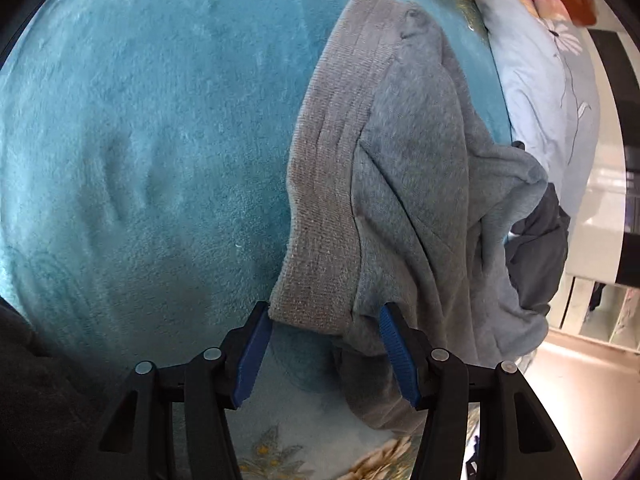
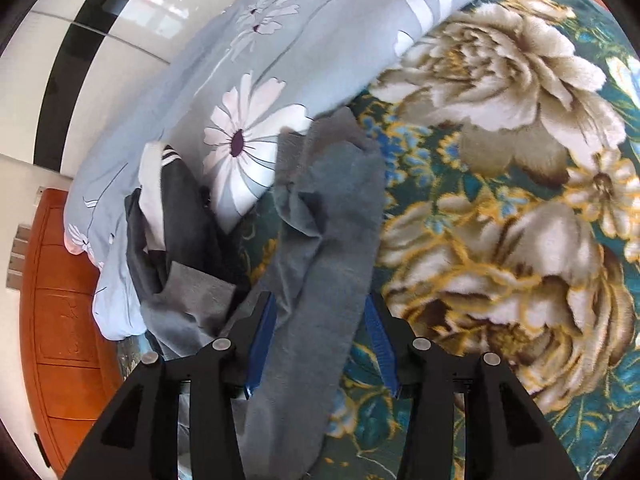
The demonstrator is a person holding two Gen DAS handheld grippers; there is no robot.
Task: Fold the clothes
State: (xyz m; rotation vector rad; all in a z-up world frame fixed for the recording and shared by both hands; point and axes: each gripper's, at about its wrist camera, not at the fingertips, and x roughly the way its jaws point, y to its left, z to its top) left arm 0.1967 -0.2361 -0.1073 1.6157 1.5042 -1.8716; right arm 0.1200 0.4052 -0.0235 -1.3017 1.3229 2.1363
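A grey fleece garment (image 1: 404, 184) with a ribbed waistband (image 1: 332, 152) lies crumpled on a teal plush blanket (image 1: 140, 140). My left gripper (image 1: 326, 316) is open, its blue pads either side of the waistband's near corner, not closed on it. In the right wrist view a long grey strip of the same garment (image 2: 320, 280) runs between the blue pads of my right gripper (image 2: 322, 308), which is open. A darker grey garment with white stripes (image 2: 176, 216) lies bunched to its left.
A light blue quilt with white flowers (image 2: 256, 120) lies behind the clothes. The blanket has a large flower print (image 2: 500, 200) on the right. An orange wooden headboard (image 2: 60, 300) stands at the left, with a white wall above it.
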